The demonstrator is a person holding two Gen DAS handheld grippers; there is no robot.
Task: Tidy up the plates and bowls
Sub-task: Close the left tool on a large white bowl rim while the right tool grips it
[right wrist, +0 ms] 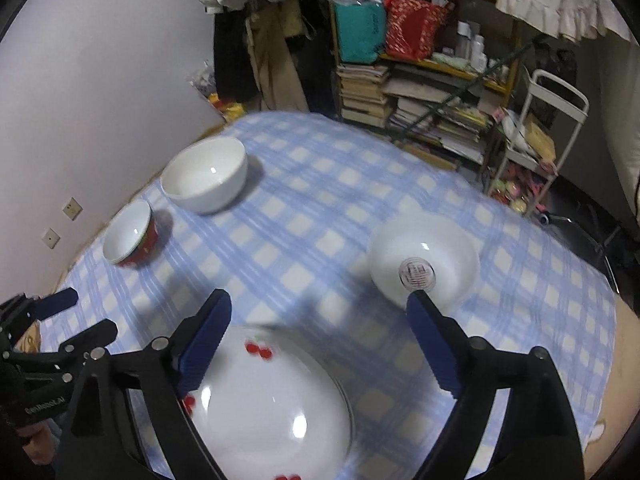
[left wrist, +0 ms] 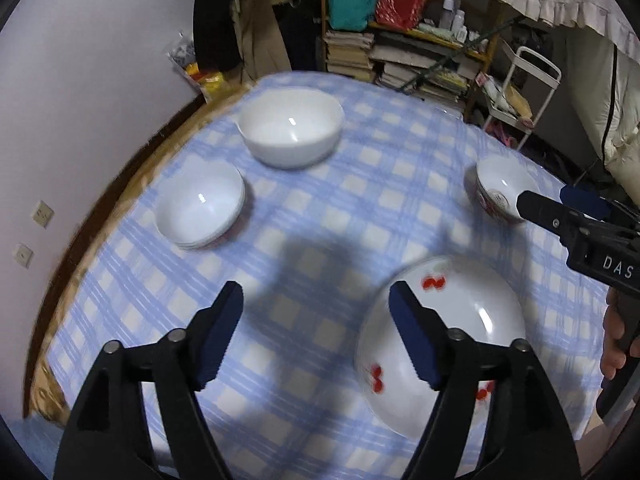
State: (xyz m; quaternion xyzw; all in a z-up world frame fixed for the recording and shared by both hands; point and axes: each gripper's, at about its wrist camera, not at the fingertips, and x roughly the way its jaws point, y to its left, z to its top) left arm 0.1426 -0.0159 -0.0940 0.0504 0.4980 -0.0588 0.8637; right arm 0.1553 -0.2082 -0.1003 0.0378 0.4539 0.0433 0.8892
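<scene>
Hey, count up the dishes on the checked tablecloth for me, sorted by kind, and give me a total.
Plain white bowl: 1, the big one at the far side.
Bowls with red outside or red markings: 2, one near the wall, one on the right; the one near the wall may be a stack.
Plate with red cherry print: 1, nearest.
Total: 4

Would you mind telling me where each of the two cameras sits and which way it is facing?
Left wrist: on the left gripper, angled down over the checked tablecloth; its open fingers, the right gripper and a hand show.
Right wrist: on the right gripper, angled down likewise; its open fingers and the left gripper show.
Shared: the cherry-print plate, plain white bowl and bookshelf.
</scene>
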